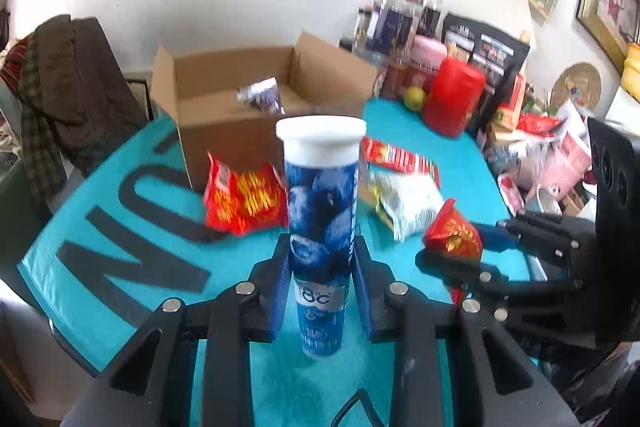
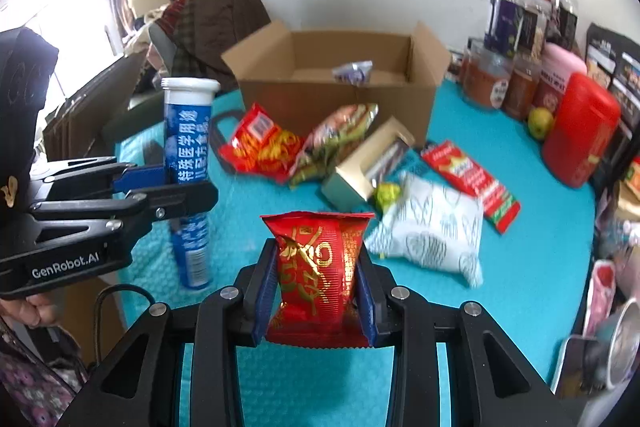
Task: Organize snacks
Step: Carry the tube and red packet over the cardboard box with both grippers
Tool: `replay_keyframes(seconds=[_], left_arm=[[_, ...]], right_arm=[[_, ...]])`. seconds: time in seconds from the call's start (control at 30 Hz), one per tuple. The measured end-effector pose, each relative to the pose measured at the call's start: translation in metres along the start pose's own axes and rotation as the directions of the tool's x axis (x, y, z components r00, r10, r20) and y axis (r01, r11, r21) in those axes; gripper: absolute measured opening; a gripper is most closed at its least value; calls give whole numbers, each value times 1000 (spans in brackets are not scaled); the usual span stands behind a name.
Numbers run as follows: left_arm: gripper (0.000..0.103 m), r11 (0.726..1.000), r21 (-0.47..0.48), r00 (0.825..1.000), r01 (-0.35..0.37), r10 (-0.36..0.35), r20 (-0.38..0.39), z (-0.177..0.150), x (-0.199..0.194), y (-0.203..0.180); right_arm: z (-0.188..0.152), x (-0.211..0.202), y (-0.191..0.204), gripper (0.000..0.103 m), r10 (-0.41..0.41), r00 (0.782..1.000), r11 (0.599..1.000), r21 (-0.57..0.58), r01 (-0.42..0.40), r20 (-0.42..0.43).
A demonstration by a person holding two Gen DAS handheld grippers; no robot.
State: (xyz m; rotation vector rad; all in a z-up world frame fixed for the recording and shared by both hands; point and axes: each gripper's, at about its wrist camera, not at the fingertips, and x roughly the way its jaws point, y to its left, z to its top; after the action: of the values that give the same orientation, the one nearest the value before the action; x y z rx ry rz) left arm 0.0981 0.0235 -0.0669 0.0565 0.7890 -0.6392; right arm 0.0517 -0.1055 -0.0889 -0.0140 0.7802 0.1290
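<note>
- Left gripper (image 1: 322, 267): its jaws are clamped on the blue tablet tube (image 1: 322, 211), gripping below the middle. The tube stands upright, long axis vertical, white cap at 12 o'clock and its foot hanging clear of the worktop (image 1: 120, 227).
- Right gripper (image 2: 316, 287): its jaws are pressed on both side edges of a small red snack packet (image 2: 318, 267), held upright with its crimped top edge at 12 o'clock. In the left wrist view this packet shows at 3 o'clock, just beside the tube, so both hands are side by side and level with each other.
- Loose snacks lie beyond, at 12 o'clock from both grippers: a red-and-yellow bag (image 2: 260, 147), a green-and-pink bag (image 2: 340, 139), a windowed carton (image 2: 368, 163) and a white pouch (image 2: 432, 227).
- Farthest, the open cardboard box (image 2: 340, 95) sits at 12 o'clock, flaps up, one purple packet (image 2: 352, 71) inside. Judging by the task, both loads go there; each must pass over the loose snacks and clear the near wall. Neither hand looks plainly nearer.
</note>
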Motion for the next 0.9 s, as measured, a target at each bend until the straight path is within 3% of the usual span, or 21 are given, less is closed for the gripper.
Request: replay_keyframes(seconds=[0.33,0.9], left_arm=[[28,1000,8,992,-5,4,127,35,-25,-1],[28,998,47,973,-40,28,229,89,-25,7]], right_arm=[[34,-11,7,35,25,995,1000,-20,-23,94],[102,-10,-3,35,21,980,997,-82,-5,200]])
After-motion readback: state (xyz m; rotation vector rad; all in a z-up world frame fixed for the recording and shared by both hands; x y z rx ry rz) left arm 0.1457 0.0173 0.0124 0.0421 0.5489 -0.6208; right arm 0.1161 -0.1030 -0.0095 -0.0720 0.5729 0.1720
